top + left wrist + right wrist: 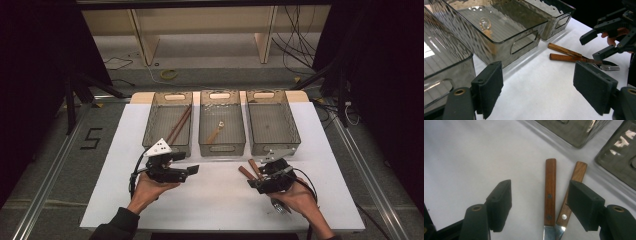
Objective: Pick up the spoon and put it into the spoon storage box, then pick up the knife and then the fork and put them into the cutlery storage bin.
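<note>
Two wooden-handled pieces of cutlery (248, 170) lie side by side on the white table, just in front of the right bin. My right gripper (256, 174) hovers over them, open. In the right gripper view the darker handle (550, 192) lies between the jaws of the right gripper (541, 205), and the lighter handle (576, 177) runs under the right-hand pad (584, 203). My left gripper (186, 163) is open and holds nothing. In the left gripper view the left gripper (541, 87) faces the cutlery (566, 53), whose fork tines (610, 67) lie under the right gripper (599, 42).
Three clear grey bins stand in a row at the back. The left bin (149, 125) holds long wooden sticks (178, 125). A wooden-handled spoon (216, 131) lies in the middle bin (222, 146). The right bin (295, 131) looks bare. Cables lie on the floor beyond.
</note>
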Demonstrator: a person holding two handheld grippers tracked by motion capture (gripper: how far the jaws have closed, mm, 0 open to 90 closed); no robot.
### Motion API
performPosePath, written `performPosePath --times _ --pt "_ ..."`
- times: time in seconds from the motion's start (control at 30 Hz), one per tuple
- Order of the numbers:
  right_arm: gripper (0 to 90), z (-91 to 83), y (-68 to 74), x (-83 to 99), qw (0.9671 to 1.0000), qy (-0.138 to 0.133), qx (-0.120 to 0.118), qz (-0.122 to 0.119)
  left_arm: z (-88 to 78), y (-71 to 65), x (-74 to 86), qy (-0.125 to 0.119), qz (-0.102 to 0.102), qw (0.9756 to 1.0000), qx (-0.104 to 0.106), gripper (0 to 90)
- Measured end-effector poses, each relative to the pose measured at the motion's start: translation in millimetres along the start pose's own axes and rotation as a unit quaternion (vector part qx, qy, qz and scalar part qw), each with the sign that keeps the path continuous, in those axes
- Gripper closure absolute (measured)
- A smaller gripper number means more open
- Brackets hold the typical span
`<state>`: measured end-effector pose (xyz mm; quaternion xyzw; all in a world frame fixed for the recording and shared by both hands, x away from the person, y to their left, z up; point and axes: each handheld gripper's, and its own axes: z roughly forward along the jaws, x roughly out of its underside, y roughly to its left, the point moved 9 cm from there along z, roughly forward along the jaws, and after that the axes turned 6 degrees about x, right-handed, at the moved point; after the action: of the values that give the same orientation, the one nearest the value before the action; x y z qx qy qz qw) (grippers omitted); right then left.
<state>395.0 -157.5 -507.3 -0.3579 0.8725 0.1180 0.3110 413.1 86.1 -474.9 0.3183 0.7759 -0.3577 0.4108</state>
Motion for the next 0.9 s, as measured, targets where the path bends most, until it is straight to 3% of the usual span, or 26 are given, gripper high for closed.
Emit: performPosePath --times 0.2,0.43,0.9 --pt "36.8 4.1 0.8 0.7 0.9998 0.019 -0.003 -0.006 -3.7 -4.0 6.3 -0.008 0.015 0.9999 -0.001 21.5" --pt "35.7 8.5 -2.0 1.8 0.9993 0.037 -0.005 -0.008 -5.0 -7.0 14.9 -0.004 0.013 0.9999 0.002 20.3" --pt "45.3 16.8 -1.2 3.6 0.9965 0.076 -0.008 -0.032 -9.7 -8.4 21.7 -0.013 0.016 0.9998 -0.008 20.1"
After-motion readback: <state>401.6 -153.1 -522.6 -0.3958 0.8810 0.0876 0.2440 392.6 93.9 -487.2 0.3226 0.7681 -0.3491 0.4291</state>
